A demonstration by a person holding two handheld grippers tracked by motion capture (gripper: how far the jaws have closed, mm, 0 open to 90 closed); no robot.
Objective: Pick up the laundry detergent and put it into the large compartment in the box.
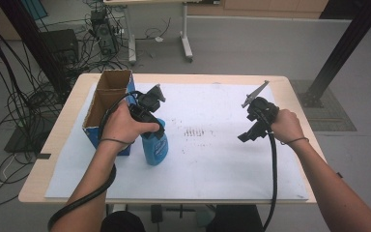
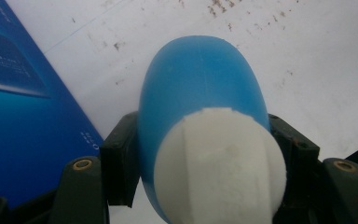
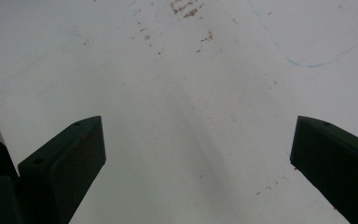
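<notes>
A blue plastic bottle (image 1: 155, 147) with a white cap (image 2: 219, 163) stands on the white sheet (image 1: 212, 159) left of centre. My left gripper (image 1: 157, 129) is shut on the bottle's neck from above; in the left gripper view both black jaws press the blue bottle (image 2: 200, 84) just under the cap. Over the right side of the sheet my right gripper (image 1: 247, 136) hangs, tilted down toward the middle. Its two black jaws stand wide apart in the right gripper view, open (image 3: 198, 163), with bare white sheet (image 3: 182, 93) between them.
An open cardboard box (image 1: 107, 104) with blue sides (image 2: 23, 121) stands just left of the bottle, close to my left hand. Faint brown marks (image 1: 193, 132) dot the sheet's middle. Cables trail from both grippers toward the table's near edge.
</notes>
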